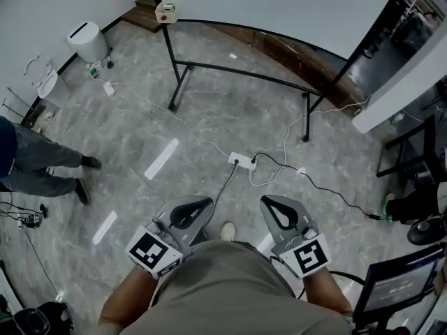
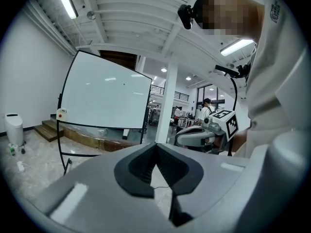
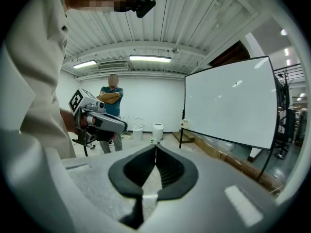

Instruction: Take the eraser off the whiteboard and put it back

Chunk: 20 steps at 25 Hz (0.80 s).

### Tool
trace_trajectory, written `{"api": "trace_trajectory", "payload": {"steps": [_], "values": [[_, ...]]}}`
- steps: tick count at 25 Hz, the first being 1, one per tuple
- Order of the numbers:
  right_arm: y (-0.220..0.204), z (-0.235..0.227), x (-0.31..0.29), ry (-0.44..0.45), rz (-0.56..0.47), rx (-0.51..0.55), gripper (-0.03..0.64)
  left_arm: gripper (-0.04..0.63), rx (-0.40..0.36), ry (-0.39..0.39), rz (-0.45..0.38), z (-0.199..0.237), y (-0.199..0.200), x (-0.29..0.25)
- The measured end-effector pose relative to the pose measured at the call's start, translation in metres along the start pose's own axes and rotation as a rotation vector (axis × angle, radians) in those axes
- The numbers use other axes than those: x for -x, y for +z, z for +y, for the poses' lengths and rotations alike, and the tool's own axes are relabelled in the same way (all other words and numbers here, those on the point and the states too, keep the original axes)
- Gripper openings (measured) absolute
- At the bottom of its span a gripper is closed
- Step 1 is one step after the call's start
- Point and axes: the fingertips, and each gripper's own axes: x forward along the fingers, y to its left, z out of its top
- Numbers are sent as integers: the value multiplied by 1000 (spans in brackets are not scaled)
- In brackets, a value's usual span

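Eraser (image 1: 166, 11), 1, on whiteboard (image 1: 279, 5), left gripper (image 1: 208, 202), right gripper (image 1: 265, 202), 2 closed

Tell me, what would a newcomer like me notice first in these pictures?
Probably the big whiteboard standing at the far side of the grey floor, with a small cream eraser at its lower left corner. Nearer, at the bottom of the head view, the left gripper and right gripper point towards it, both shut and empty.
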Motion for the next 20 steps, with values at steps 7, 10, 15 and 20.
{"api": "trace_trajectory", "payload": {"steps": [7, 10, 15, 20], "values": [[-9, -10, -8, 5, 18, -21, 6, 3, 6, 14, 11, 11, -2, -9], [-11, -11, -17, 21, 26, -21, 6, 3, 12, 29, 23, 19, -3, -9], [-15, -1, -49, 61, 79, 6, 6, 3, 4, 69, 21, 50, 0, 4], [1, -13, -95, 52, 18, 27, 6, 3, 32, 74, 14, 98, -5, -3]]}}
